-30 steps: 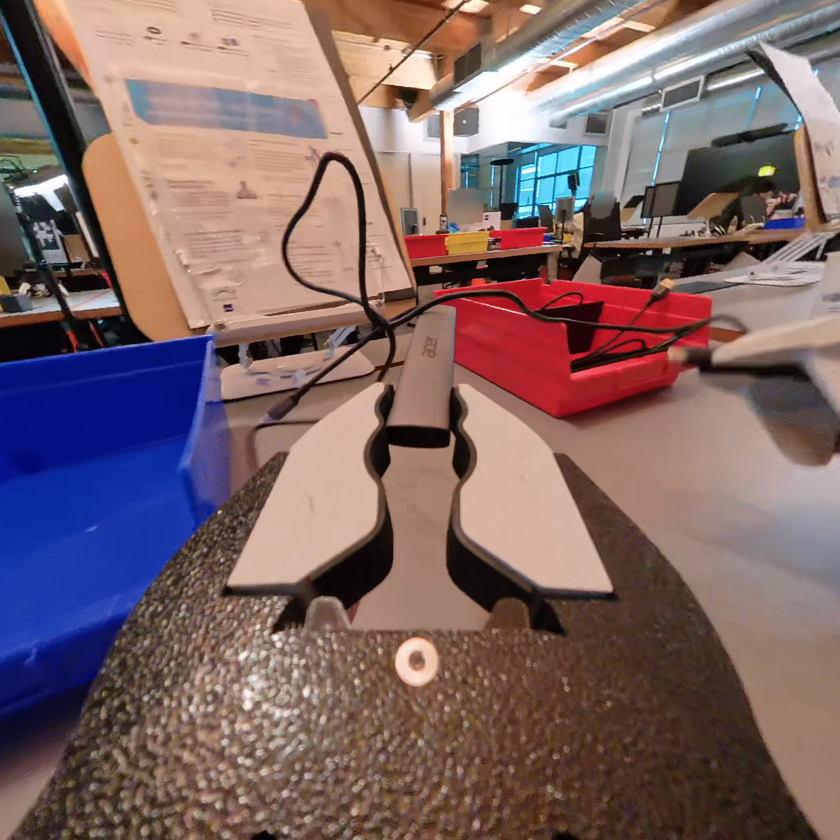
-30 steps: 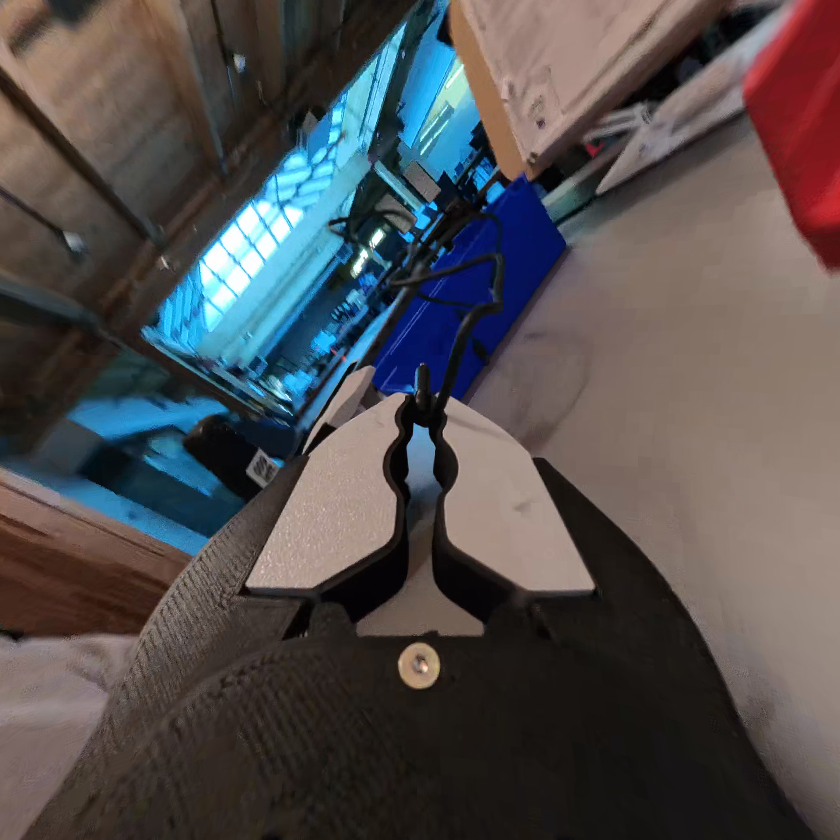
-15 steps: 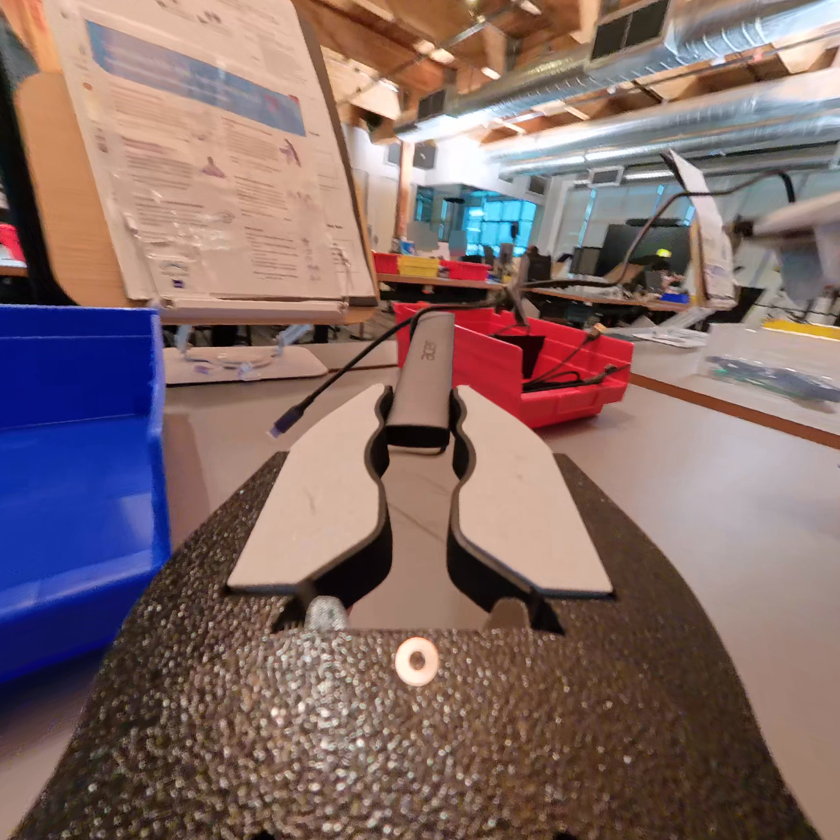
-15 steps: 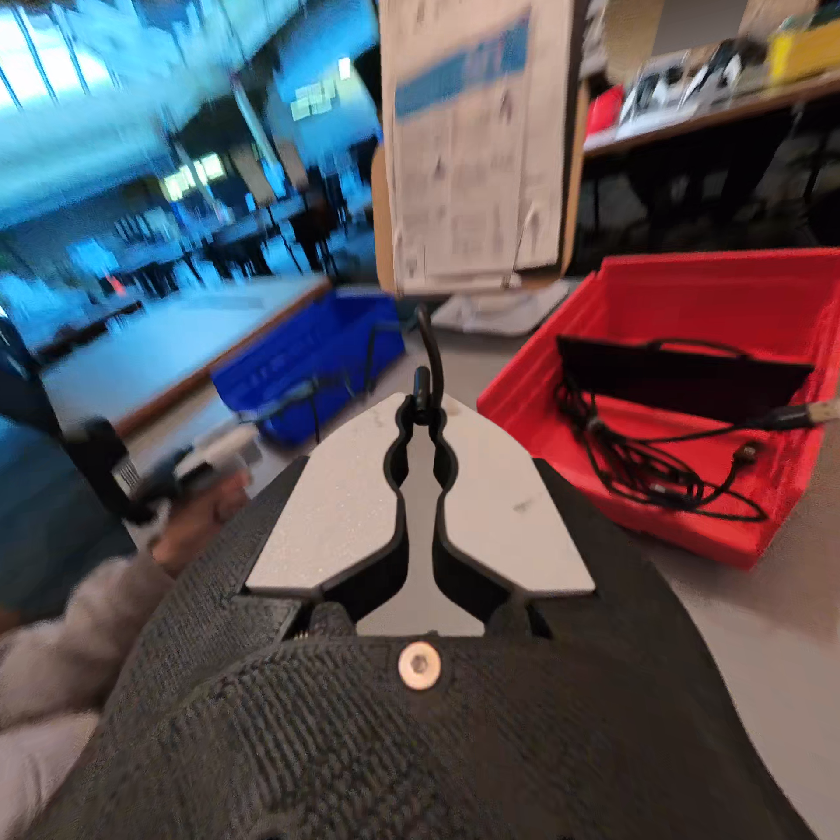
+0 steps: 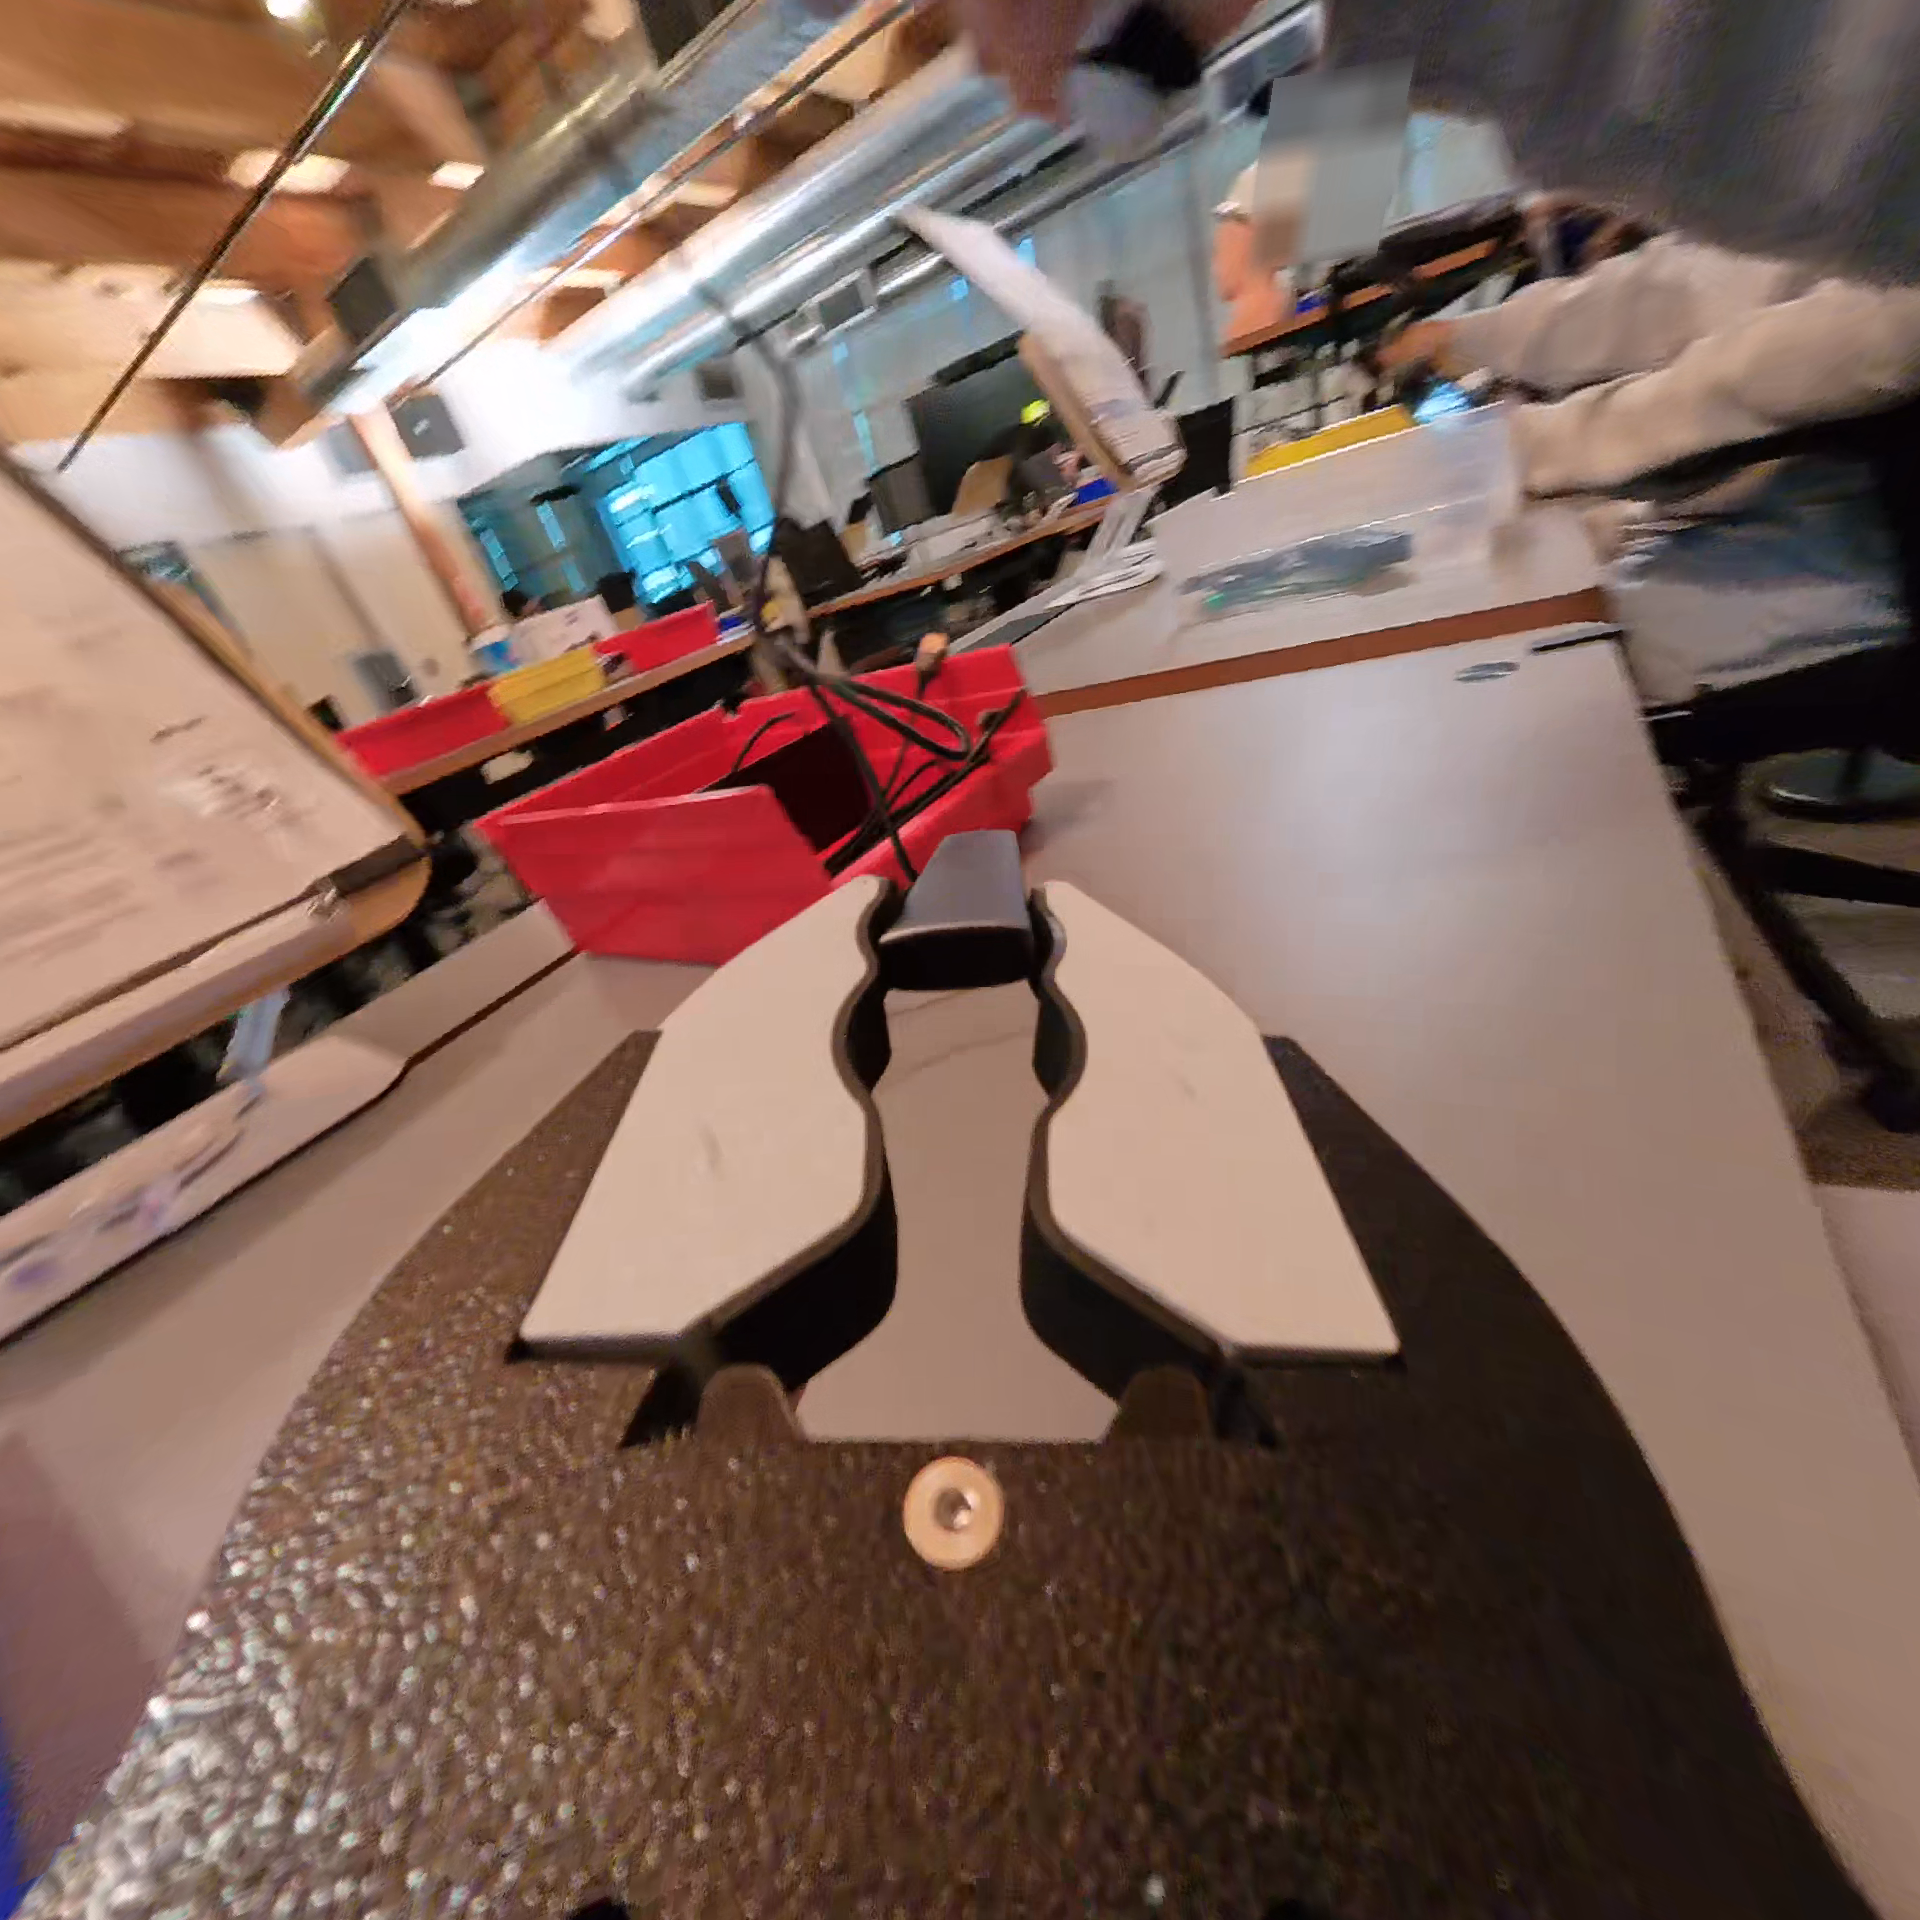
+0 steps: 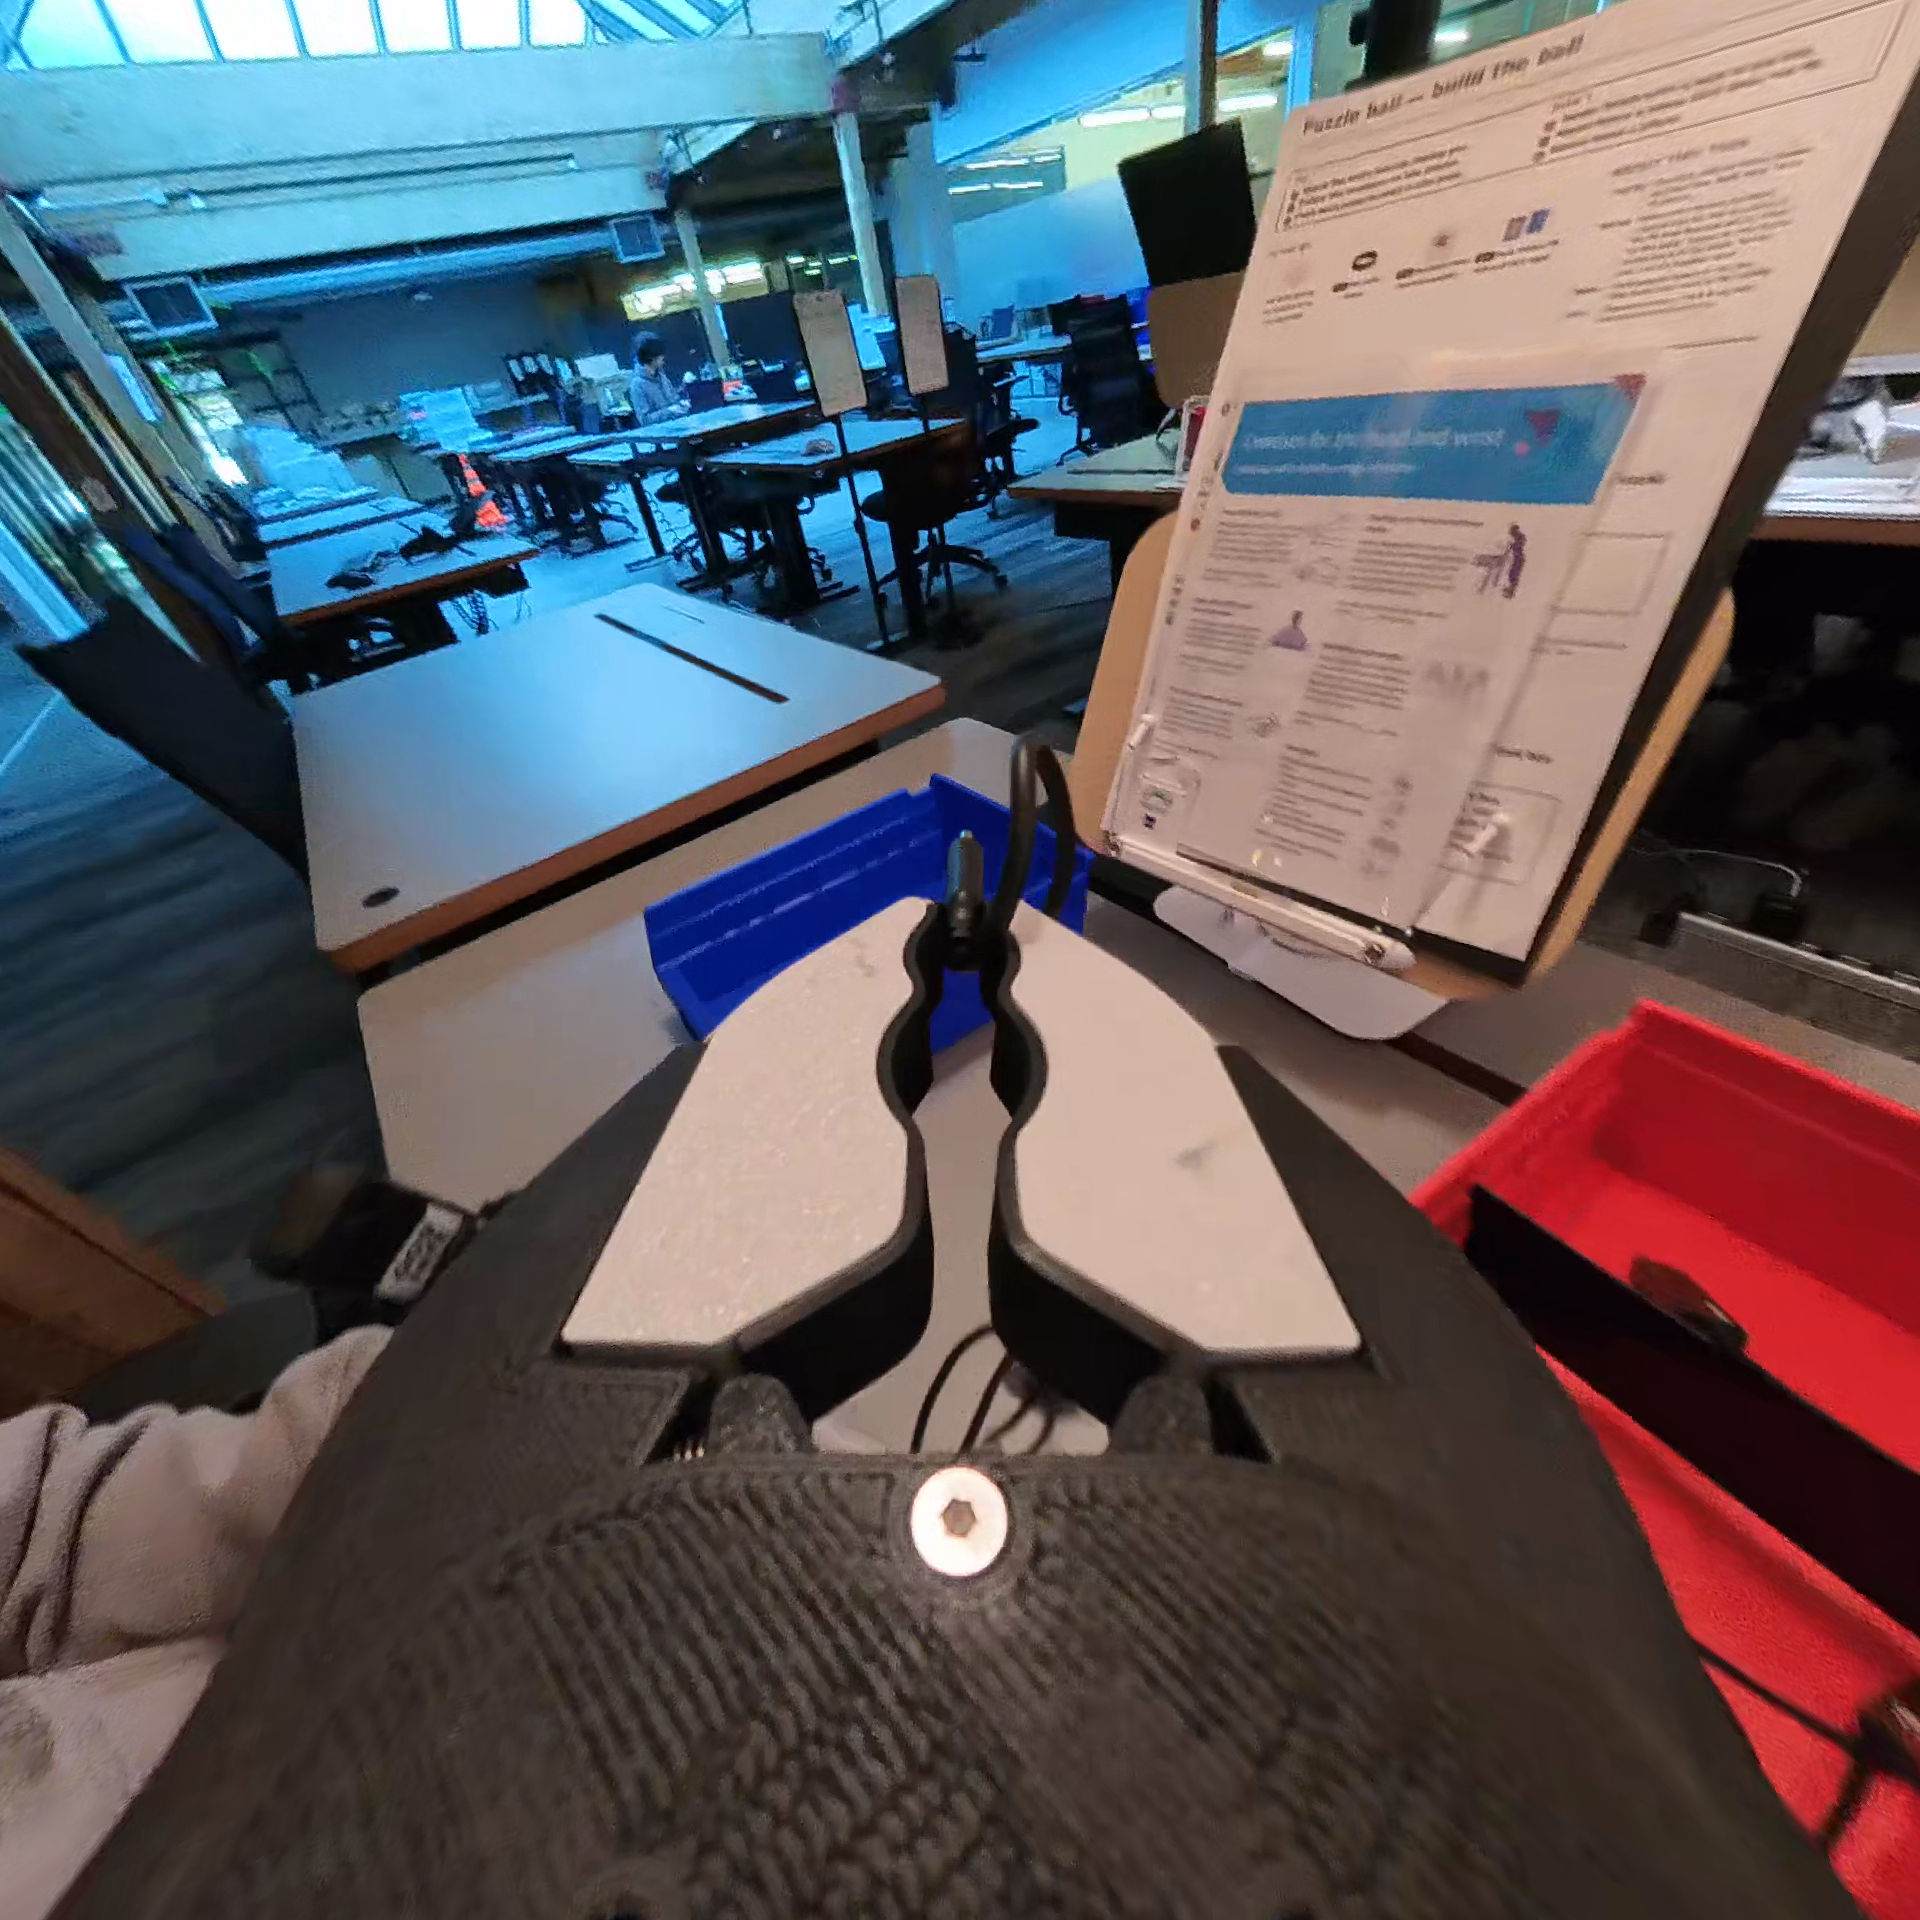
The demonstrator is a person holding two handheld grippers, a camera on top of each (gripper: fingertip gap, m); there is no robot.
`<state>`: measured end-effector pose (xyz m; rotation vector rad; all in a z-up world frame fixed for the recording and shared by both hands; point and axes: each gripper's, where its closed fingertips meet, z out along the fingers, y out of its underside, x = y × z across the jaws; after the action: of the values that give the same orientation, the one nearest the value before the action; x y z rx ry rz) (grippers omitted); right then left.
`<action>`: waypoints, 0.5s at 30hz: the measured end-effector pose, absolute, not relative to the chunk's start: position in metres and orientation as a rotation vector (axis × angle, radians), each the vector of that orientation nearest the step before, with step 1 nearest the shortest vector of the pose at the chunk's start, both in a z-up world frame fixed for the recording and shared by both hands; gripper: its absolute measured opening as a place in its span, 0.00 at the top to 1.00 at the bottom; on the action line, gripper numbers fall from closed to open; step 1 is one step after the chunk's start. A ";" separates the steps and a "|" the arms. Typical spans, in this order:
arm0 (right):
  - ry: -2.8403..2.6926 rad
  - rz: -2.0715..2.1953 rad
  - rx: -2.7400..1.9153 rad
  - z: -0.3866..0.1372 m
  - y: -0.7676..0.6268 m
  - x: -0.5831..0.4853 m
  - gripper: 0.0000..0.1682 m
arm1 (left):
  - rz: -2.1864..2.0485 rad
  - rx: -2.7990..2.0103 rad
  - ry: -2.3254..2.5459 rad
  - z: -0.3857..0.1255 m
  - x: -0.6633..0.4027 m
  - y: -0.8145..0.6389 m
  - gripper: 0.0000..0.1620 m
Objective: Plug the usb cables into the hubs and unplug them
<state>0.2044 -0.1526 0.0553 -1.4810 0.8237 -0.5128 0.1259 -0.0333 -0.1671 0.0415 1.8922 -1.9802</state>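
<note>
Both grippers have swung around since a moment ago. Earlier the left wrist view looked at the paper stand and the blue bin; now it is tipped and looks toward the red bin (image 5: 665,852) and the far side of the table (image 5: 1351,883). The right wrist view was blurry before and is now sharp, looking at the blue bin (image 6: 831,883) and the paper stand (image 6: 1403,623).

The left gripper (image 5: 961,920) is squeezed tight on the grey hub (image 5: 966,883), which sticks out in front of its tips, up off the table. The right gripper (image 6: 961,935) is pinched on the black cable (image 6: 1029,831) close to its plug (image 6: 964,873). The plug points up and away, and the cable loops back over the tips.

The hub and the plug are well apart, and neither view shows both, so the plug is not in the hub.

What could go wrong? The plug is thin and held by a small pinch, so it might twist or slip when pushed. The hub pokes far out, so a hard push could tip it sideways. More cables (image 5: 894,748) hang out of the red bin, and they could snag.
</note>
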 end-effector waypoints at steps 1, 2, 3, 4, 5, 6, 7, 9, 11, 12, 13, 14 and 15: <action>0.826 -0.489 -1.468 0.060 -0.149 0.214 0.96 | -2.019 0.085 1.885 -0.165 0.120 -0.034 0.86; 0.825 -0.443 -1.451 0.062 -0.143 0.221 0.96 | -2.070 0.116 1.887 -0.164 0.114 -0.034 0.86; 0.821 -0.381 -1.435 0.063 -0.134 0.225 0.96 | -2.130 0.135 1.889 -0.161 0.109 -0.033 0.86; 0.816 -0.313 -1.434 0.061 -0.123 0.226 0.96 | -2.191 0.144 1.880 -0.157 0.106 -0.032 0.86; 0.797 -0.240 -1.448 0.056 -0.107 0.224 0.96 | -2.255 0.164 1.866 -0.153 0.101 -0.030 0.86; 0.768 -0.169 -1.465 0.050 -0.088 0.219 0.96 | -2.318 0.182 1.862 -0.150 0.097 -0.029 0.86; 0.743 -0.072 -1.480 0.043 -0.068 0.212 0.96 | -2.370 0.193 1.858 -0.147 0.094 -0.028 0.86; 0.696 0.113 -1.495 0.029 -0.030 0.196 0.96 | -2.459 0.231 1.834 -0.141 0.088 -0.026 0.85; 0.671 0.189 -1.513 0.018 -0.003 0.187 0.96 | -2.574 0.294 1.818 -0.136 0.078 -0.022 0.86; 0.657 0.206 -1.500 0.019 0.006 0.187 0.96 | -2.634 0.340 1.821 -0.133 0.072 -0.019 0.85; 0.656 0.189 -1.479 0.022 0.009 0.191 0.96 | -2.678 0.382 1.819 -0.131 0.066 -0.017 0.85; 0.661 0.136 -1.463 0.026 0.007 0.200 0.96 | -2.712 0.422 1.815 -0.130 0.061 -0.015 0.85; 0.672 0.069 -1.457 0.029 0.001 0.212 0.96 | -2.740 0.453 1.816 -0.129 0.056 -0.013 0.85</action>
<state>0.2117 0.0007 0.0294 -1.4570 0.6722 0.0689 0.0563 -0.0130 -0.1292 0.4525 1.8157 -2.7403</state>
